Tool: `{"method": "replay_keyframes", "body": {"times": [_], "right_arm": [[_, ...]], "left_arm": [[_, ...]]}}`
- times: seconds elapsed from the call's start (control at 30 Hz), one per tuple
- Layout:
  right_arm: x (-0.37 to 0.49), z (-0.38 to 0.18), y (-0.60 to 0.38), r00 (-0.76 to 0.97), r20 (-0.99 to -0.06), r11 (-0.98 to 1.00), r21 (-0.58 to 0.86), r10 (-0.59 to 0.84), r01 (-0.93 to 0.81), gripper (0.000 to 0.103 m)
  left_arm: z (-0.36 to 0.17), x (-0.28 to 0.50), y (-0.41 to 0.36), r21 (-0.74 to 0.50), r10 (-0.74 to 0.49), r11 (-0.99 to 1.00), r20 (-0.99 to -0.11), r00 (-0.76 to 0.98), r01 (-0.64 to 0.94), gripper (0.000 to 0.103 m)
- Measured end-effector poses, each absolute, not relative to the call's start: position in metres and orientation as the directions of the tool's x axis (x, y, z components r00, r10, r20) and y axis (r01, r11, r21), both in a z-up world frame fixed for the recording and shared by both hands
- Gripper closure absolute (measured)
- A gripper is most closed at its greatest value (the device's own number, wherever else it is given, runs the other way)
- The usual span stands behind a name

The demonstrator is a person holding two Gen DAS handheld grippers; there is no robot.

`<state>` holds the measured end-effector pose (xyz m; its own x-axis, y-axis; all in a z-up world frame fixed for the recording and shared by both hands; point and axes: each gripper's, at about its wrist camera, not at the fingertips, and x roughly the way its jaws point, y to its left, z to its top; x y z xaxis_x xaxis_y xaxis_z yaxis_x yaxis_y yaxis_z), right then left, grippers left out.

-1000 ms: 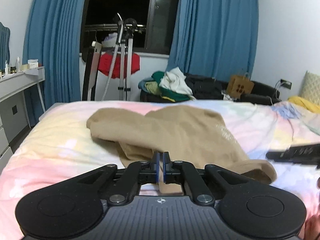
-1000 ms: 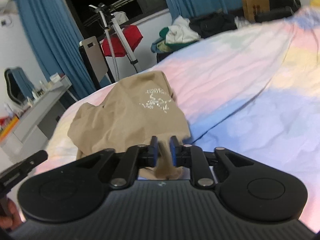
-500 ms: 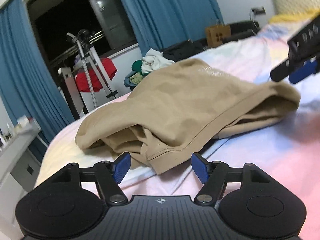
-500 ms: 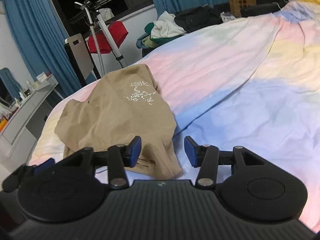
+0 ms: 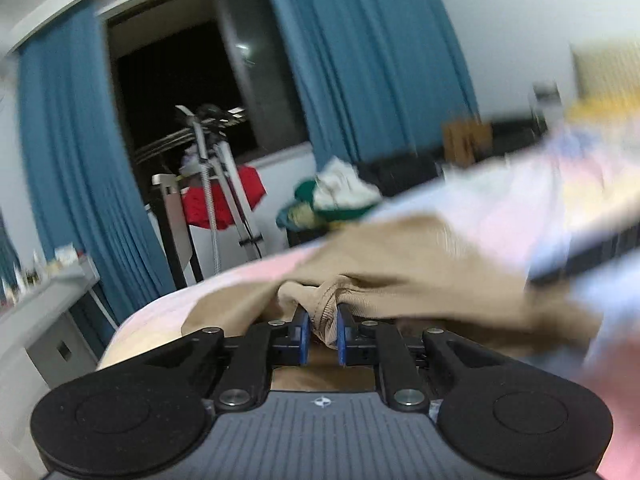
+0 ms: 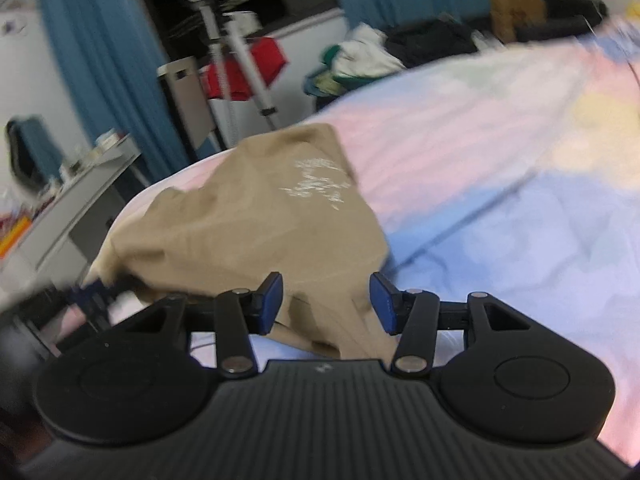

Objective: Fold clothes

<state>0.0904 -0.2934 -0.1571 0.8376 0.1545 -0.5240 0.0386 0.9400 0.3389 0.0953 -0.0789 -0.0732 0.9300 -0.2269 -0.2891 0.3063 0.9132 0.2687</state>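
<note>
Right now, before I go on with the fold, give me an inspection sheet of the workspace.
Surface: bed with a pastel sheet, wrinkled, bare beside the garment.
Job's things: tan shirt, bunched, pale print facing up.
Clutter: heap of clothes beyond the bed; small items on the white desk.
Grippers: left tongs have just been closing and are clamped on a ribbed edge of the shirt; right tongs open, shirt fabric lying between the pads, not pinched.
Cables: nothing seen clearly; views are blurred.
Surroundings: blue curtains, dark window, metal stand with a red cloth.
</note>
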Motion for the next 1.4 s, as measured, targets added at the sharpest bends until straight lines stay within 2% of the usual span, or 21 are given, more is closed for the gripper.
{"method": "replay_keyframes", "body": {"times": [0.13, 0.23, 0.37, 0.6, 0.67, 0.77, 0.9, 0.93, 1.0, 1.03, 1.13, 1.17, 1.2, 1.27, 1.3, 1.4], "right_arm": [[0.093, -0.152, -0.265, 0.844, -0.500, 0.966, 0.250, 0.193, -0.072, 0.051], [0.096, -0.150, -0.244, 0.843, -0.478, 0.966, 0.195, 0.245, -0.170, 0.052], [0.102, -0.154, -0.219, 0.836, -0.478, 0.963, 0.121, 0.268, -0.239, 0.054], [0.107, -0.170, -0.226, 0.847, -0.526, 0.997, 0.047, 0.079, -0.064, 0.054], [0.105, -0.171, -0.240, 0.843, -0.538, 0.997, 0.074, 0.015, 0.029, 0.054], [0.099, -0.177, -0.268, 0.794, -0.603, 0.975, 0.123, -0.075, 0.186, 0.053], [0.094, -0.188, -0.294, 0.757, -0.652, 0.922, 0.263, -0.046, 0.283, 0.053], [0.093, -0.188, -0.296, 0.758, -0.651, 0.914, 0.281, -0.044, 0.293, 0.057], [0.090, -0.181, -0.294, 0.786, -0.616, 0.919, 0.282, -0.047, 0.276, 0.074], [0.088, -0.178, -0.292, 0.802, -0.596, 0.921, 0.287, -0.042, 0.262, 0.075], [0.083, -0.167, -0.289, 0.839, -0.544, 0.924, 0.311, -0.020, 0.223, 0.075], [0.081, -0.165, -0.291, 0.846, -0.532, 0.923, 0.317, -0.016, 0.217, 0.075], [0.081, -0.163, -0.292, 0.852, -0.523, 0.922, 0.324, -0.011, 0.211, 0.075], [0.081, -0.160, -0.295, 0.861, -0.508, 0.917, 0.346, 0.004, 0.200, 0.075], [0.081, -0.158, -0.295, 0.866, -0.500, 0.915, 0.355, 0.010, 0.194, 0.075], [0.079, -0.154, -0.296, 0.884, -0.467, 0.912, 0.374, 0.026, 0.170, 0.075]], "left_arm": [[-0.048, 0.088, -0.057, 0.115, -0.262, 0.948, -0.247, 0.933, 0.297, 0.089], [-0.041, 0.089, -0.047, 0.056, -0.269, 0.955, -0.240, 0.933, 0.290, 0.089], [-0.040, 0.089, -0.042, 0.039, -0.266, 0.958, -0.244, 0.932, 0.284, 0.089], [-0.043, 0.092, -0.035, 0.025, -0.242, 0.966, -0.259, 0.935, 0.257, 0.089], [-0.046, 0.093, -0.035, 0.029, -0.229, 0.969, -0.272, 0.935, 0.246, 0.089], [-0.053, 0.096, -0.037, 0.048, -0.215, 0.970, -0.300, 0.929, 0.240, 0.089], [-0.067, 0.098, -0.044, 0.080, -0.198, 0.967, -0.354, 0.914, 0.240, 0.089], [-0.071, 0.099, -0.045, 0.091, -0.193, 0.966, -0.366, 0.910, 0.241, 0.089], [-0.078, 0.101, -0.048, 0.109, -0.189, 0.962, -0.391, 0.901, 0.249, 0.088], [-0.082, 0.101, -0.049, 0.115, -0.186, 0.961, -0.403, 0.896, 0.251, 0.088], [-0.092, 0.099, -0.052, 0.145, -0.160, 0.959, -0.435, 0.886, 0.245, 0.079], [-0.095, 0.099, -0.054, 0.161, -0.147, 0.958, -0.441, 0.886, 0.239, 0.072], [-0.097, 0.098, -0.056, 0.181, -0.138, 0.954, -0.444, 0.886, 0.239, 0.060], [-0.100, 0.098, -0.061, 0.206, -0.137, 0.946, -0.449, 0.883, 0.251, 0.044], [-0.102, 0.097, -0.063, 0.218, -0.138, 0.941, -0.452, 0.881, 0.259, 0.038], [-0.109, 0.102, -0.077, 0.275, -0.131, 0.918, -0.473, 0.871, 0.287, 0.035]]}}
